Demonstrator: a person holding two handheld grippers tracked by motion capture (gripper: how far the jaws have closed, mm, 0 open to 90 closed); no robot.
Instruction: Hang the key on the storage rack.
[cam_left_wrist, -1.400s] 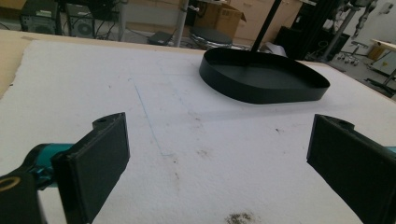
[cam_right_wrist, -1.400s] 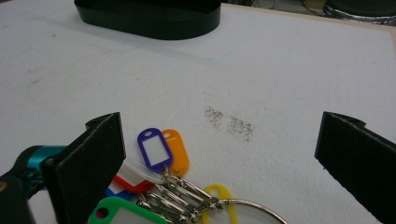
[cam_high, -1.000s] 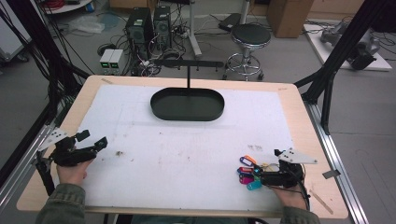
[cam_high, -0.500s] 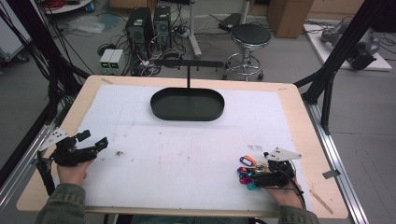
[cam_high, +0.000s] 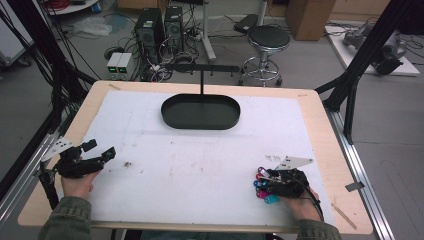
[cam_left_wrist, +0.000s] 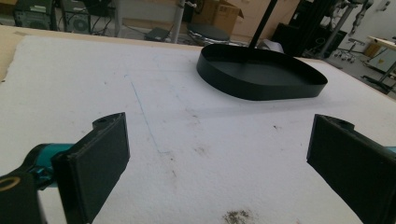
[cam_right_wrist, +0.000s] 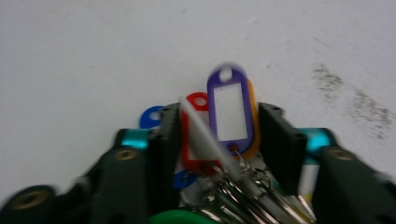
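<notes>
Gripping one bunch of key tags (cam_right_wrist: 219, 140), right tool (cam_right_wrist: 219, 133) just closed, left tool (cam_left_wrist: 217, 154) open, one tray (cam_high: 201, 111)

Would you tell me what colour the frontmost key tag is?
Purple key tag with a white label window, clearest in the right gripper view.

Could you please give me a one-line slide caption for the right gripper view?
Right gripper jaws closing around a bunch of coloured key tags on the white mat.
</notes>
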